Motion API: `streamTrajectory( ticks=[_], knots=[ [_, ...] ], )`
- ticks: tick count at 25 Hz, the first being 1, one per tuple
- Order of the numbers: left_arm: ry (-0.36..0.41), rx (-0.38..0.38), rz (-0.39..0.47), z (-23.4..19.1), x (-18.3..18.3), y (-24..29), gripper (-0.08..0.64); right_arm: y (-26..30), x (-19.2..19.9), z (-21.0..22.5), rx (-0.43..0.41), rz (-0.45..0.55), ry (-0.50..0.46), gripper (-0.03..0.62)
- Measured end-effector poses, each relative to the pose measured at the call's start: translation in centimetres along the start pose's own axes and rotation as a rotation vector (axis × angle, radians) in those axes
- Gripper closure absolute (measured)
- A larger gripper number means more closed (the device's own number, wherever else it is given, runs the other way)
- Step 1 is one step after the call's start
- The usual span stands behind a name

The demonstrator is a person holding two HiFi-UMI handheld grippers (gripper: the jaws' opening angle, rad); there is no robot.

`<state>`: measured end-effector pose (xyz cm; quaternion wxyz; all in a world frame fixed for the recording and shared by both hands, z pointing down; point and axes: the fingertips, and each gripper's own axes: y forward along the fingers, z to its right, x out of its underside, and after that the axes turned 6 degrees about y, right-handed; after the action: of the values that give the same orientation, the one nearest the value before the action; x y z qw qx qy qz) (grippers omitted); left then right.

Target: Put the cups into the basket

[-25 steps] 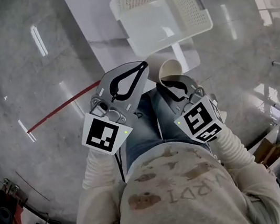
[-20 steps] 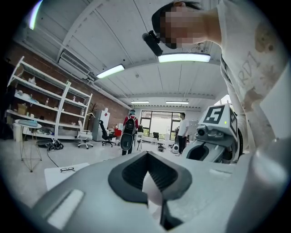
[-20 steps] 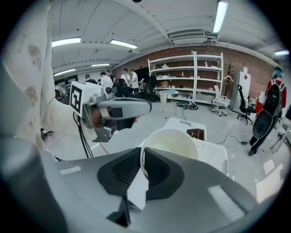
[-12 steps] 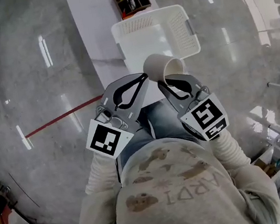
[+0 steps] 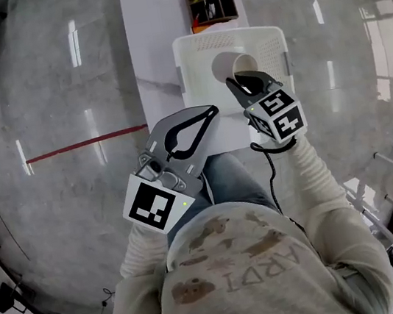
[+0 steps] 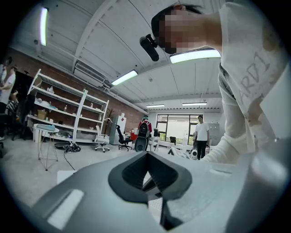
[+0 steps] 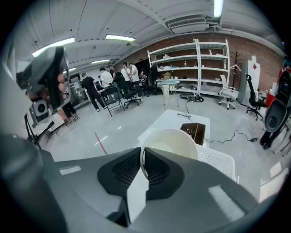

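**Cup (image 5: 235, 66) over the basket (image 5: 270, 42), pinched by the right hand-held gripper (image 5: 238, 83).**
The cup sits at 12 o'clock from the right hand-held gripper, whose jaws are clamped on its rim wall. It is above the basket's interior, and its long axis appears tipped off vertical. The basket rests on the counter (image 5: 150, 33), with a brown box (image 5: 210, 0) at its 12 o'clock. The left hand-held gripper (image 5: 208, 112) is at the basket's 7 o'clock, pressed together and empty. Judgement: the release falls to the right side.

place: lab-workshop | evidence: metal shelving (image 7: 196, 63), office chairs (image 7: 226, 94), brick wall (image 7: 263, 49)
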<state>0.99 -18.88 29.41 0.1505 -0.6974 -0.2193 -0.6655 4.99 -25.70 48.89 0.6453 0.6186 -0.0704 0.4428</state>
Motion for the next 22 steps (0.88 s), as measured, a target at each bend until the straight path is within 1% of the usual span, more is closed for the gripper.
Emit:
streamTrajectory(
  ticks=[3, 8, 16, 22],
  knots=[
    [-0.009, -0.026, -0.008, -0.8, 0.5, 1.1, 0.560, 3.3, 0.9, 2.1, -0.018, -0.065, -0.026, 0.538],
    [-0.032, -0.061, -0.044, -1.9, 2.2, 2.5, 0.560, 8.3, 3.7, 4.0, -0.058, -0.187, -0.070, 0.539],
    [-0.041, -0.057, -0.086, -2.7, 4.7, 4.1, 0.560, 14.5, 9.0, 6.3, -0.072, -0.363, -0.172, 0.538],
    [-0.061, -0.074, -0.106, -3.3, 6.6, 4.0, 0.560, 17.2, 12.0, 6.5, -0.081, -0.451, -0.240, 0.538]
  ],
)
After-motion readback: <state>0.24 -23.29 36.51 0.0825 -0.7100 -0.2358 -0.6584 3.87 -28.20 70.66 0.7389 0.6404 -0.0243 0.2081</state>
